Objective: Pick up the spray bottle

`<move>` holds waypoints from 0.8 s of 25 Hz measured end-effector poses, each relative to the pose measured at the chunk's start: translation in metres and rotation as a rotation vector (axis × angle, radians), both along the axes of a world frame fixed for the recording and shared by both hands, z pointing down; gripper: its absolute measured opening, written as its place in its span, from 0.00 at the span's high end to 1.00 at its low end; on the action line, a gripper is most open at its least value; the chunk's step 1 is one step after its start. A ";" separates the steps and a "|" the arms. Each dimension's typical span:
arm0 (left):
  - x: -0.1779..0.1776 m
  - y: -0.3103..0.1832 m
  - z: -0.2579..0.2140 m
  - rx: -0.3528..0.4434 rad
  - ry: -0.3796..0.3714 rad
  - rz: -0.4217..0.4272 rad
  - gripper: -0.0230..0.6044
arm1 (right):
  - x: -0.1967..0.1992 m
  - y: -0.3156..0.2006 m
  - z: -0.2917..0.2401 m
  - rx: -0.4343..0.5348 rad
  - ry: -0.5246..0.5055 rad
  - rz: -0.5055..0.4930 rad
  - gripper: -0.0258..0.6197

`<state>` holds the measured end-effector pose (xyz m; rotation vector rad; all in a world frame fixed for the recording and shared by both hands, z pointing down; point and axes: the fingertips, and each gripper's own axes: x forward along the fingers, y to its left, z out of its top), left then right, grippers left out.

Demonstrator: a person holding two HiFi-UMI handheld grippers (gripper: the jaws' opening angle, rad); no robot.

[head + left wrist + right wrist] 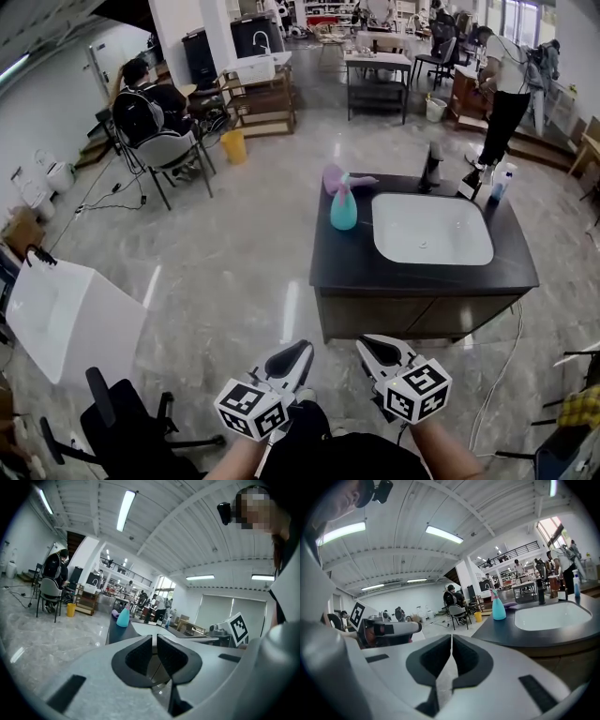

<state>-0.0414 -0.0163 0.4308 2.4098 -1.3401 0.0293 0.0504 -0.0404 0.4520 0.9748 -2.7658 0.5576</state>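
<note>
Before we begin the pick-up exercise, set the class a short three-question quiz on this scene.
1. True or false: the spray bottle stands inside the white sink.
2. Multiple choice: what does the right hand-held gripper hold? A) the bottle B) a cloth C) nothing
3. Short answer: in the head view, on which side of the sink does the bottle stand?

Key: 1 false, it stands on the dark counter; 2 C, its jaws are shut and empty; 3 left.
</note>
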 end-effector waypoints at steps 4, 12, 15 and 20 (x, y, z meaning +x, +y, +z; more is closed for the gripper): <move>-0.001 -0.020 -0.004 0.003 -0.008 0.035 0.92 | -0.005 -0.015 -0.002 0.001 -0.001 0.022 0.95; -0.019 -0.052 -0.010 -0.014 -0.014 0.084 0.92 | -0.026 -0.046 -0.012 0.001 -0.004 0.051 0.95; -0.030 -0.066 -0.011 -0.013 -0.013 0.086 0.91 | -0.035 -0.059 -0.013 -0.001 0.001 0.058 0.95; -0.042 -0.089 -0.008 -0.022 -0.015 0.108 0.91 | -0.045 -0.082 -0.012 -0.006 0.004 0.090 0.95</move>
